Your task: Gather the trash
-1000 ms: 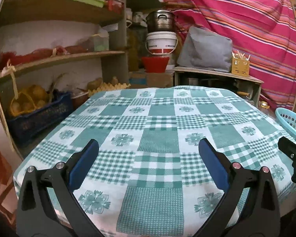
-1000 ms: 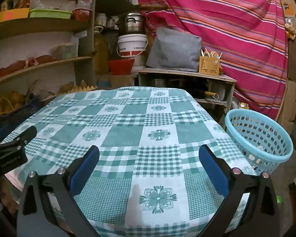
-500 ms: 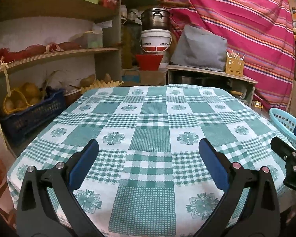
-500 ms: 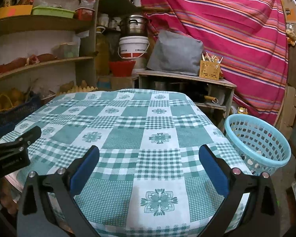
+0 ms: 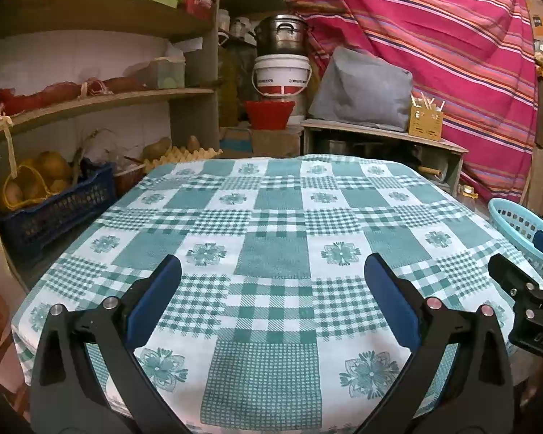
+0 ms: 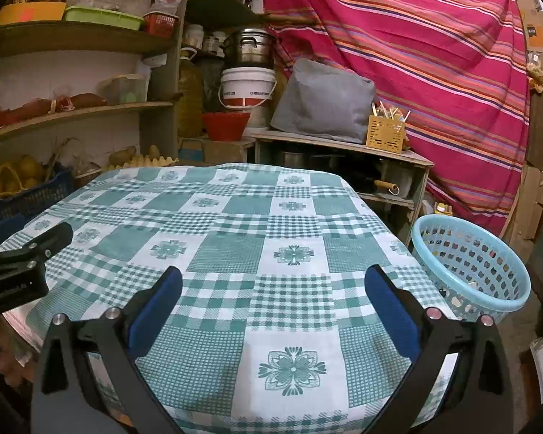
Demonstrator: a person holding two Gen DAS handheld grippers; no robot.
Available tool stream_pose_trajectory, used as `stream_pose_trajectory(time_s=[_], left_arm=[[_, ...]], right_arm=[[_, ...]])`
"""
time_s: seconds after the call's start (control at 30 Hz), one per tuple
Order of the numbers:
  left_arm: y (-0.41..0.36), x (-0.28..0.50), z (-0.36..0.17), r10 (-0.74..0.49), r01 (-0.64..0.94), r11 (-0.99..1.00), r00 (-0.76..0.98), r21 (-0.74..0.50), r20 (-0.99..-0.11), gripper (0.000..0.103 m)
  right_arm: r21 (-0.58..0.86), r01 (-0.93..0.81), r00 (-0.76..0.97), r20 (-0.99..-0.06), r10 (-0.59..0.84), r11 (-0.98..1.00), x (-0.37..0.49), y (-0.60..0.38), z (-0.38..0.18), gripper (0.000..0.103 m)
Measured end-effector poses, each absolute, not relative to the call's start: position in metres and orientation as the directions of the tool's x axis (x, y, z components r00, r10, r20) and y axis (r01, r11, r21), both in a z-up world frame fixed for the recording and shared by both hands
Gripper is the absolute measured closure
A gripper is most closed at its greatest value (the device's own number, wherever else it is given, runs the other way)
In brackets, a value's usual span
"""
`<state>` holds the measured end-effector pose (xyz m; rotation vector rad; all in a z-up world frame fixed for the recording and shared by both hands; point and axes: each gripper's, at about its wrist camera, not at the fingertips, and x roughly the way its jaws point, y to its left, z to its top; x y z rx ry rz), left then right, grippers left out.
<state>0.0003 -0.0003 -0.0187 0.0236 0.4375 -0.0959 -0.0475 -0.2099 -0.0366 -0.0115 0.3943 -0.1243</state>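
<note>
A table under a green and white checked cloth (image 5: 275, 224) (image 6: 235, 224) fills both views, with no trash showing on it. A light blue plastic basket (image 6: 470, 264) stands on the floor at the table's right; small scraps lie in it. It also shows in the left wrist view (image 5: 517, 224). My left gripper (image 5: 273, 296) is open and empty over the near edge of the table. My right gripper (image 6: 273, 300) is open and empty beside it, to the right. Each gripper's side shows at the edge of the other's view.
Wooden shelves (image 5: 90, 105) with boxes and bags run along the left. A dark blue crate (image 5: 54, 209) of produce sits low at the left. A low cabinet (image 6: 344, 152) stands behind the table, with a grey bag, a white bucket (image 6: 248, 88) and a pot. A striped red cloth (image 6: 434, 72) hangs at the right.
Both grippers have drawn back and risen a little, so more of the table's near edge shows. Both stay open and empty.
</note>
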Motion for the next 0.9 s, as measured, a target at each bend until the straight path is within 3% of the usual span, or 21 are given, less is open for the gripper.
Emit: stream_pose_trajectory(time_s=[0.9], left_arm=[[0.0045,-0.0012,-0.0148,-0.082,0.089,0.996,0.911,-0.003,-0.405,0.005]], right_arm=[[-0.053,0.123,0.918,-0.374,-0.134,0.991,-0.0464,-0.2098,-0.0372,0.005]])
